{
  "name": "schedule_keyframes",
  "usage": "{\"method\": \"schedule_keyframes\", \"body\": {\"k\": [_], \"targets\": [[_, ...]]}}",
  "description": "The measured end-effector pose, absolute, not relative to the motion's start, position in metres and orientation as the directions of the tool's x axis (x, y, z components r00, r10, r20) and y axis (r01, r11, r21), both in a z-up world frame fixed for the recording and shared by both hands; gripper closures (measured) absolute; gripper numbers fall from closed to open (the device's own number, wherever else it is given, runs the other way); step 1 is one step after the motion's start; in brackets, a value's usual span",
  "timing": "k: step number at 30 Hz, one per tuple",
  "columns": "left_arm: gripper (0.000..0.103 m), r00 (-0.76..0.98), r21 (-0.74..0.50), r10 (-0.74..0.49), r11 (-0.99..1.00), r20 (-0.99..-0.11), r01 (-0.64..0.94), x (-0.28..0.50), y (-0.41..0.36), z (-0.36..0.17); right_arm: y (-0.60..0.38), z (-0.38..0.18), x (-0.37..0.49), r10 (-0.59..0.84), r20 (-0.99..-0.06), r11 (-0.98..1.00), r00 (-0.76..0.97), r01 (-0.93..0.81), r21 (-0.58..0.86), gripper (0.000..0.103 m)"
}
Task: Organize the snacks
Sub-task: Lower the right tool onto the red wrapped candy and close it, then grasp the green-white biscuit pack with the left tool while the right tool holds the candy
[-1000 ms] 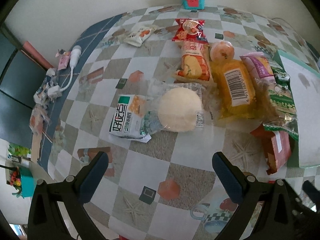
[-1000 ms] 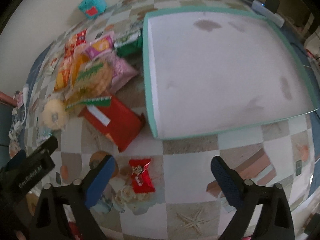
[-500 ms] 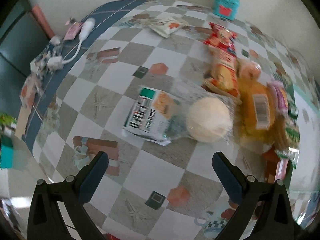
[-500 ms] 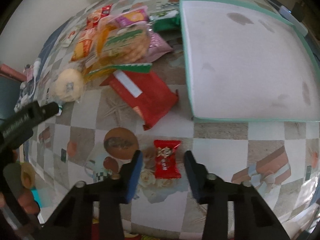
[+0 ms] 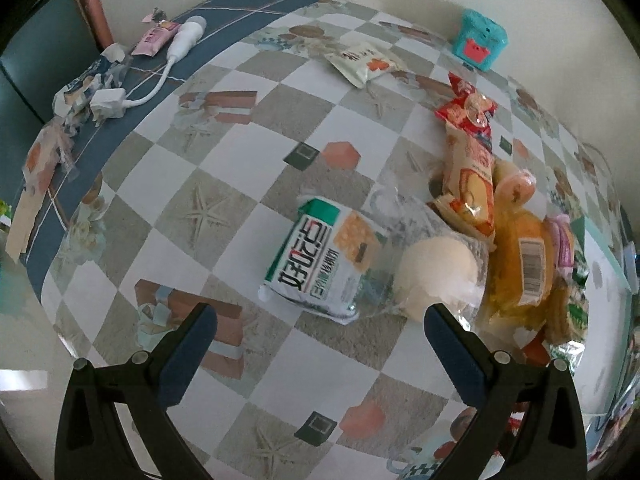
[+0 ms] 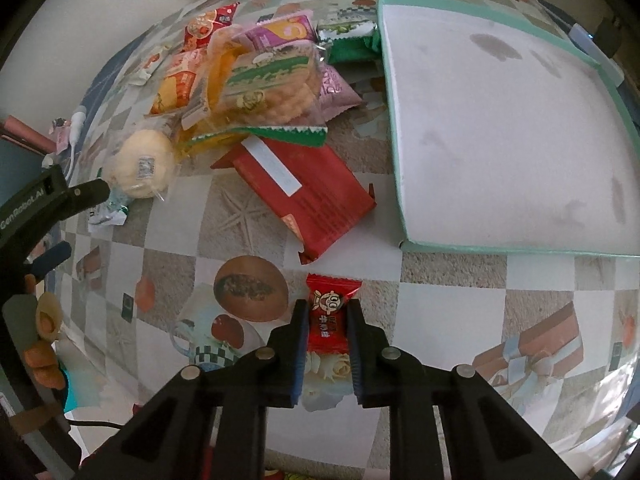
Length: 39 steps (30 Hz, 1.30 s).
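Pinching the small red candy (image 6: 329, 312) at its middle, the right gripper (image 6: 328, 344) has its blue fingers (image 6: 301, 344) pressed on both long sides of the wrapper. The candy lies flat on the checkered tabletop (image 6: 440, 304), just below the red flat packet (image 6: 304, 196). I judge it very light and a little soft, with a glossy film that can slip, so the grip on the filled body is better than on the crimped ends, which would only fold. It needs little force; too much may crush what is inside.

The left gripper (image 5: 320, 344) hovers with its fingers (image 5: 188, 344) wide apart and nothing between them. Just ahead of it lies the green and white cracker pack (image 5: 316, 256), and touching this pack is a round pale bun in clear film (image 5: 436, 272). The cracker pack looks light but brittle inside, so I would take it across its short width, gently. The bun is soft and its film is loose and slippery; a hold on the bun body is safer than on the empty film.

Farther on, the pile holds an orange bag with a barcode (image 5: 524, 264) and a red and orange snack bag (image 5: 468, 152). The white tray with a green rim (image 6: 396, 128) stands just beside the pile and is empty, probably the place for the snacks. At the far edge sits a teal box (image 5: 478, 40).
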<state>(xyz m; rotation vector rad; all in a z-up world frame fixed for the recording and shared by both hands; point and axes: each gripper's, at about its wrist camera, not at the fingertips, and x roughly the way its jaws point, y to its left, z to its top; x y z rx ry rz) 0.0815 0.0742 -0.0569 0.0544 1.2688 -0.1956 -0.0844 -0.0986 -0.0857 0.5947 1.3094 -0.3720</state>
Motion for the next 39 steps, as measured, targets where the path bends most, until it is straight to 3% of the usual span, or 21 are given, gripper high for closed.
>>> {"method": "schedule_keyframes", "body": {"k": [14,18,20,39], "targets": [[0.0,0.301,-0.141,-0.152,0.988,-0.941,0.058,0.105,0.1,-0.059,-0.1,-0.033,-0.075,0.027,-0.929,0.793,0.369,0.558,0.245,0.084],[0.003,0.305,-0.111,-0.135,0.989,-0.943,0.093,0.113,0.091,-0.063,-0.108,-0.019,-0.058,-0.001,-0.917,0.79,0.4,0.563,0.244,0.084],[0.012,0.297,-0.098,-0.128,0.989,-0.946,0.111,0.115,0.086,-0.067,-0.113,-0.021,-0.047,0.0,-0.911,0.777,0.413,0.574,0.26,0.084],[0.014,0.329,0.051,-0.016,0.98,-0.944,0.194,0.136,0.038,-0.085,-0.139,-0.023,-0.017,0.011,-0.904,0.711,0.426,0.632,0.307,0.084]]}}
